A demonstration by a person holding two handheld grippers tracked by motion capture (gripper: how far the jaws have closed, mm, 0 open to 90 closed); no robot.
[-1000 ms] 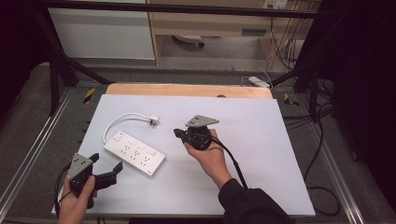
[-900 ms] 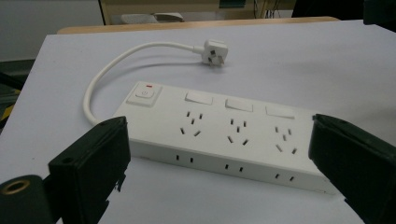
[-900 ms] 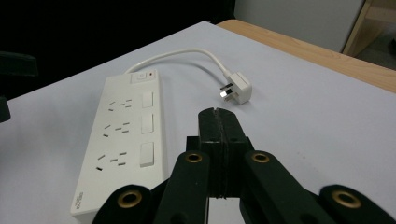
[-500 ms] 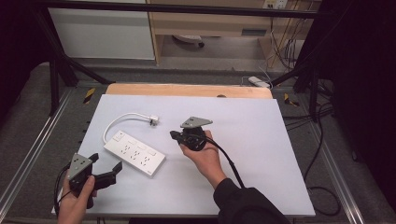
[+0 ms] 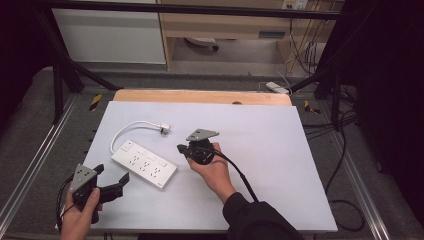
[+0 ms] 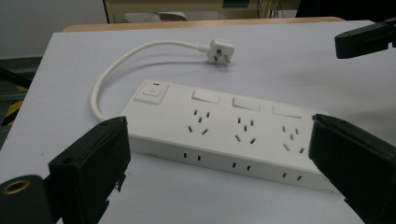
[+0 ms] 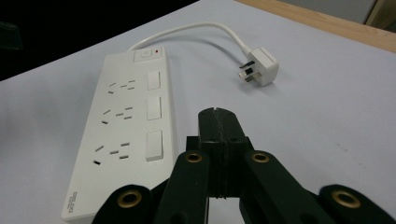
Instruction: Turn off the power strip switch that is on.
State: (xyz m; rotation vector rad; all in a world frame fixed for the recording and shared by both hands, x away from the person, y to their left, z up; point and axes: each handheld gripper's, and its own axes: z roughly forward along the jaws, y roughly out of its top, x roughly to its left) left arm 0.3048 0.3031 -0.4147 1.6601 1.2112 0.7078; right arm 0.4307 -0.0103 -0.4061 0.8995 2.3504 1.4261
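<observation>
A: Where does the power strip [image 5: 144,163] lie on the table [image 5: 280,165]?

B: In the left half, flat, sockets up. In the high view its long axis runs on a slant, from the upper left down to the lower right. The end with the main switch is the far left one, and from there the white cord [image 5: 131,127] loops away and round to the plug [image 5: 164,130], which lies loose on the sheet beyond the strip, apart from it.

A: And the two grippers?

B: The strip sits between them. The right gripper [image 5: 181,148] is the nearer one: it is just beside the strip's near right end, pointing leftward at it. In the right gripper view its jaws are pressed together with nothing between them, and the strip [image 7: 126,126] runs away lengthwise to their left.

A: The left one?

B: The left gripper [image 5: 111,178] hangs at the table's near left corner, jaws standing wide apart and empty. In the left gripper view the strip's [image 6: 224,133] long side lies broadside across the gap between them, a little way ahead.

A: So what does the next move turn on?

B: My guess is the rocker switches [image 7: 154,114] along the strip's edge: the closed right tip is well placed to press one, and it points almost along the row.
</observation>
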